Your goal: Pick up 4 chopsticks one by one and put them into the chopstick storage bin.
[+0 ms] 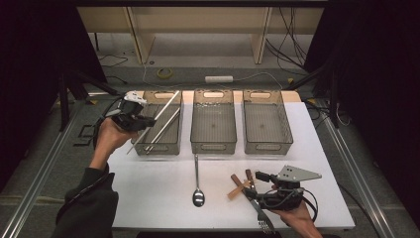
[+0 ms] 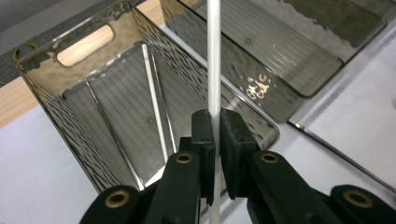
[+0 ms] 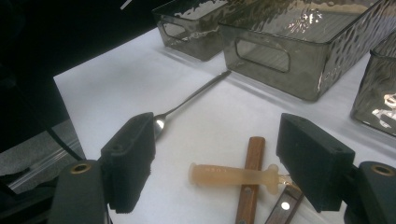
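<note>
White worktop point(image 1: 163, 188) carrying three smoked-clear bins in a row, with dark surroundings at either side. Hidden or cut off: the fork point(image 1: 262, 218) runs under the right gripper point(image 1: 261, 187), so its handle is partly covered; the lower end of the held rod passes out of sight between the left gripper's jaws in the left gripper view. Left gripper point(image 1: 140, 120): jaws nearly shut, clamped on a thin white chopstick point(image 2: 214, 60), which slants up over the left bin point(image 1: 171, 145). A second, matching chopstick point(image 1: 163, 130) lies inside that bin, leaning along its floor. Right gripper: jaws wide apart, holding nothing, poised low over a translucent orange handle point(image 3: 231, 176) that lies crosswise on a brown wooden handle point(image 3: 251, 186). A metal spoon point(image 1: 197, 191) lies on the worktop before the middle bin point(image 1: 213, 144), bowl toward the person. The right bin point(image 1: 267, 145) stands beside it.
</note>
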Demonstrator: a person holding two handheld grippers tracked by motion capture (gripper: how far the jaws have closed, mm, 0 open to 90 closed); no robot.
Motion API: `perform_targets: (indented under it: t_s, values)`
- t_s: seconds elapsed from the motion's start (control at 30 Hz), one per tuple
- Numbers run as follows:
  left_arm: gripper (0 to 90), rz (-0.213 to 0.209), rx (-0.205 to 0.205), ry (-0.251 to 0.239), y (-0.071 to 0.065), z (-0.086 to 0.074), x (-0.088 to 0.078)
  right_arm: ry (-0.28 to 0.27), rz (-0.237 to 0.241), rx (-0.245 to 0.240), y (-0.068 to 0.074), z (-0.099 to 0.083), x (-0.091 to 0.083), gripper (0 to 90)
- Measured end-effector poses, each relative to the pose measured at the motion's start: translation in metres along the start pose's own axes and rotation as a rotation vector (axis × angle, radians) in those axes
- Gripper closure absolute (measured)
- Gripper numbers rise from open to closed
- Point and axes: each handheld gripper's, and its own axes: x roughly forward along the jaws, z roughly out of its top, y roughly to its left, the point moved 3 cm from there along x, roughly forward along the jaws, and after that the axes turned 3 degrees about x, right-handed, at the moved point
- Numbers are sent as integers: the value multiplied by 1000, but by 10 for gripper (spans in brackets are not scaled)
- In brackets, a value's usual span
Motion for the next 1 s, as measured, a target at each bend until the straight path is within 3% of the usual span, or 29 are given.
perform_targets:
  t_s: [0.5,1.0]
  values:
    - [841,34,-49,-48,21,24,21,0,5,2,-1,0,0,292]
    - [841,70,-101,-75,40,23,41,2,8,7,-1,-1,1,292]
